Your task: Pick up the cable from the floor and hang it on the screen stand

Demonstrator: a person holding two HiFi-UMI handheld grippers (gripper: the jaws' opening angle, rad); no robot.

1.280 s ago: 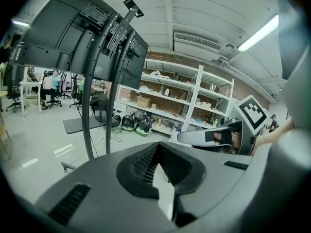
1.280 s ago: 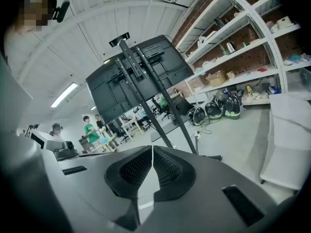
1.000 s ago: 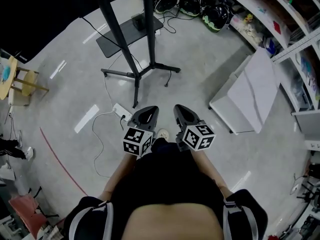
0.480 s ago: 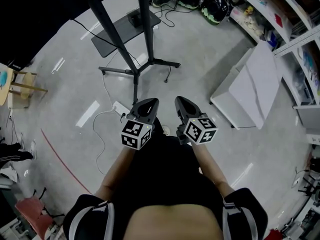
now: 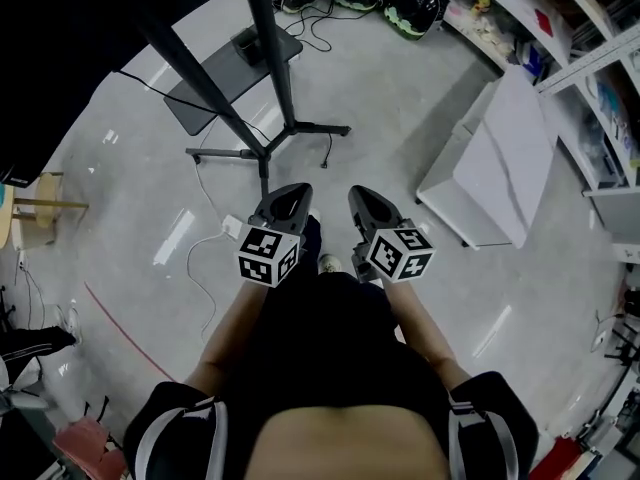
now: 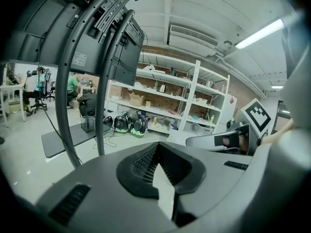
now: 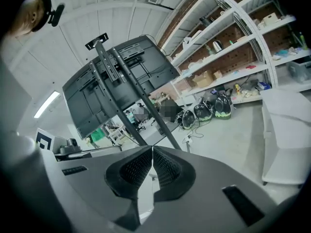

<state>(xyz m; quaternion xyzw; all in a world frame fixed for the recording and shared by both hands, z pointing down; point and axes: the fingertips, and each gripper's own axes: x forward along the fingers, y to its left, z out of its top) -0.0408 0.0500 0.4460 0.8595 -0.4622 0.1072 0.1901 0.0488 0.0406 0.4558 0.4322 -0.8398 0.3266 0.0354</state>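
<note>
A thin white cable (image 5: 196, 266) loops over the grey floor from a white power strip (image 5: 232, 226), just left of my left gripper. The black screen stand (image 5: 268, 133) rises ahead, its legs spread on the floor. In the gripper views the stand's poles (image 6: 64, 81) and the screen's back (image 7: 121, 76) loom close. My left gripper (image 5: 286, 201) and right gripper (image 5: 360, 200) are held side by side at waist height. Both are shut and hold nothing. In the left gripper view (image 6: 156, 153) and the right gripper view (image 7: 151, 152) the pads meet.
A white panel (image 5: 510, 158) leans at the right before shelves (image 5: 590, 48). Helmets (image 5: 405, 3) and black cables lie at the back. A dark mat (image 5: 215, 78) sits behind the stand, and a red floor line (image 5: 120, 318) runs at the left. People sit at desks (image 6: 36, 84) far off.
The view has moved forward toward the stand, which now sits nearer and lower in the head view. Both grippers stay shut and level, a little higher in the frame.
</note>
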